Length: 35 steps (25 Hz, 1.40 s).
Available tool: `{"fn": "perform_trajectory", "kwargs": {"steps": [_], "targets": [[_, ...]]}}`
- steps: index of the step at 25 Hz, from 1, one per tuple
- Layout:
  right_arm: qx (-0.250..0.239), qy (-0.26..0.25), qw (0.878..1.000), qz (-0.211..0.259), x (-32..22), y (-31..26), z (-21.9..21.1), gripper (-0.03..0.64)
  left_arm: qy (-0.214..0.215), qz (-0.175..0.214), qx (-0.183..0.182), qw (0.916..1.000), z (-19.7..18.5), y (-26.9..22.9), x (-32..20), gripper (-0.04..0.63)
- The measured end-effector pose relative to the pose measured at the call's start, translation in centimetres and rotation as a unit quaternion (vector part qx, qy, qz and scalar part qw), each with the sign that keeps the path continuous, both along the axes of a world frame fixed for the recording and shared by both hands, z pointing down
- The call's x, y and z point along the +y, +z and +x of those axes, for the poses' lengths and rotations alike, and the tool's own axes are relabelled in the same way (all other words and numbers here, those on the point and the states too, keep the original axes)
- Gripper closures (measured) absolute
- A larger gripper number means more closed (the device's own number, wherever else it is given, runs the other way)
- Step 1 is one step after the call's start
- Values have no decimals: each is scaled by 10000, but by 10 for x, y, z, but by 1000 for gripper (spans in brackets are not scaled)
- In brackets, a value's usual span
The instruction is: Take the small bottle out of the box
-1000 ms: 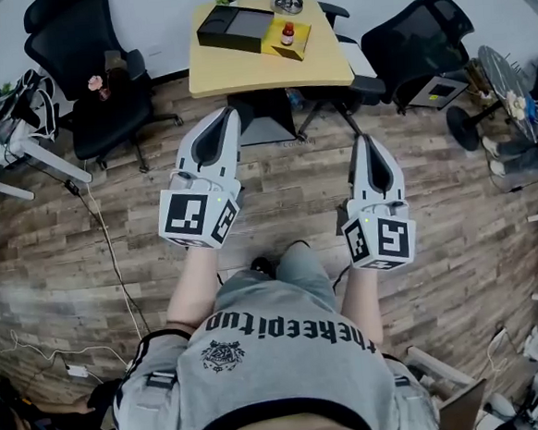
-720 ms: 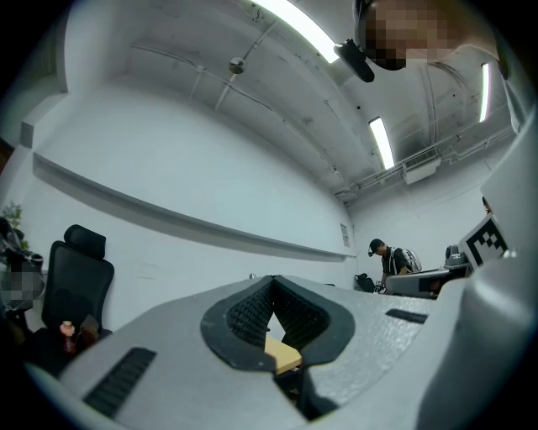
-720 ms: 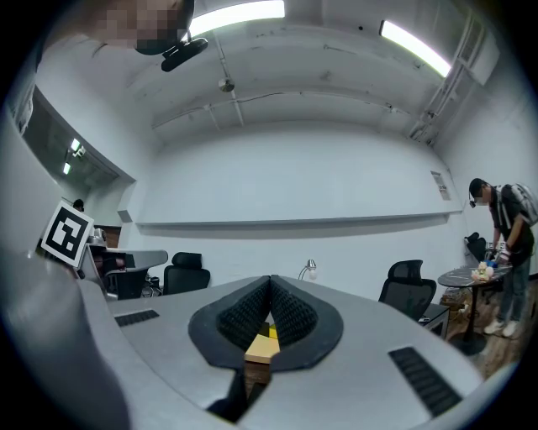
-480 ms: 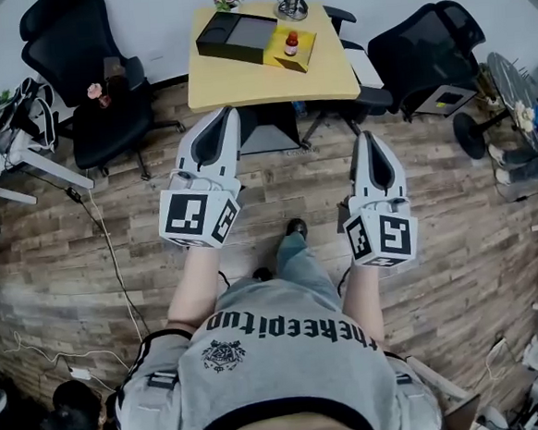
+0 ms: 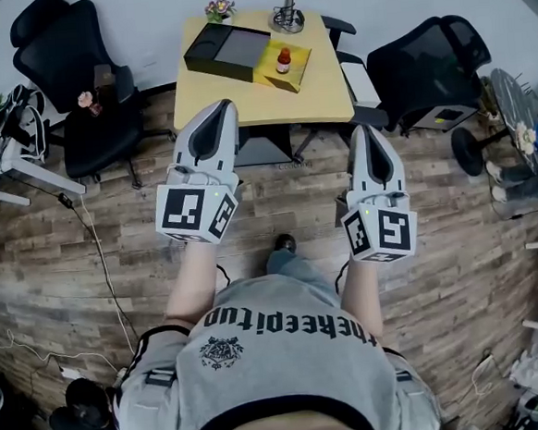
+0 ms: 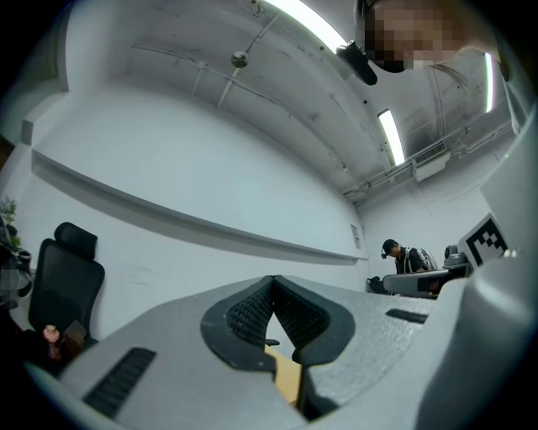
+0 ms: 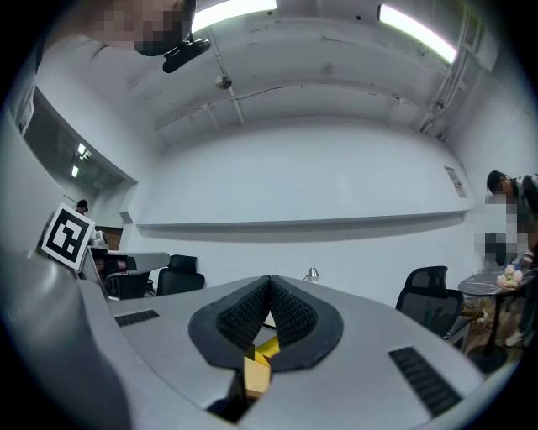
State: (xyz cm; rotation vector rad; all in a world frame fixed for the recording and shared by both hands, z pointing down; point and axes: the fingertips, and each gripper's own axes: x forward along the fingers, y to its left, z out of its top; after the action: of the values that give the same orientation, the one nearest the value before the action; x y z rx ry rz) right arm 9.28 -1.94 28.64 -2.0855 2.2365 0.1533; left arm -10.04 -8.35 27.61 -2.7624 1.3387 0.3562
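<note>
left claw (image 5: 226,104), right claw (image 5: 366,130) closed tight, empty (small bottle (image 5: 283,62) tiny, label unreadable, on table (image 5: 324,94))

Grey T-shirt (image 5: 291,375), black lettering (image 5: 282,327); white left gripper (image 5: 226,104) and right gripper (image 5: 366,128), marker cubes (image 5: 195,213)

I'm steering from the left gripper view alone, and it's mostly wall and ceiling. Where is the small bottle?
Observer: The head view shows the small bottle standing upright at the yellow box, on the far part of the table.
Operator: How do my grippers sit relative to it?
Observer: The left gripper and the right gripper both point toward the table, and both are well short of the bottle.
Operator: Is the right one carrying anything?
Observer: No. The right gripper view shows its fingers together with nothing between them.
</note>
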Motion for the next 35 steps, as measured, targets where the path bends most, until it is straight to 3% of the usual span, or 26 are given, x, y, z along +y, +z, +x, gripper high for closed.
{"fn": "perform_trajectory", "kwargs": {"steps": [18,29,35], "targets": [[21,-423,9990,144,-89,-7,71,615,-336,183,-77,9992,68,-9,-72,592],[28,-705,9975,-58,-117,9,62,615,-494,-20,-107,9987,64,10,-88,592],[64,-577,9983,-69,-144,9,69,615,-356,-26,-98,9993,74,12,-118,592]]}}
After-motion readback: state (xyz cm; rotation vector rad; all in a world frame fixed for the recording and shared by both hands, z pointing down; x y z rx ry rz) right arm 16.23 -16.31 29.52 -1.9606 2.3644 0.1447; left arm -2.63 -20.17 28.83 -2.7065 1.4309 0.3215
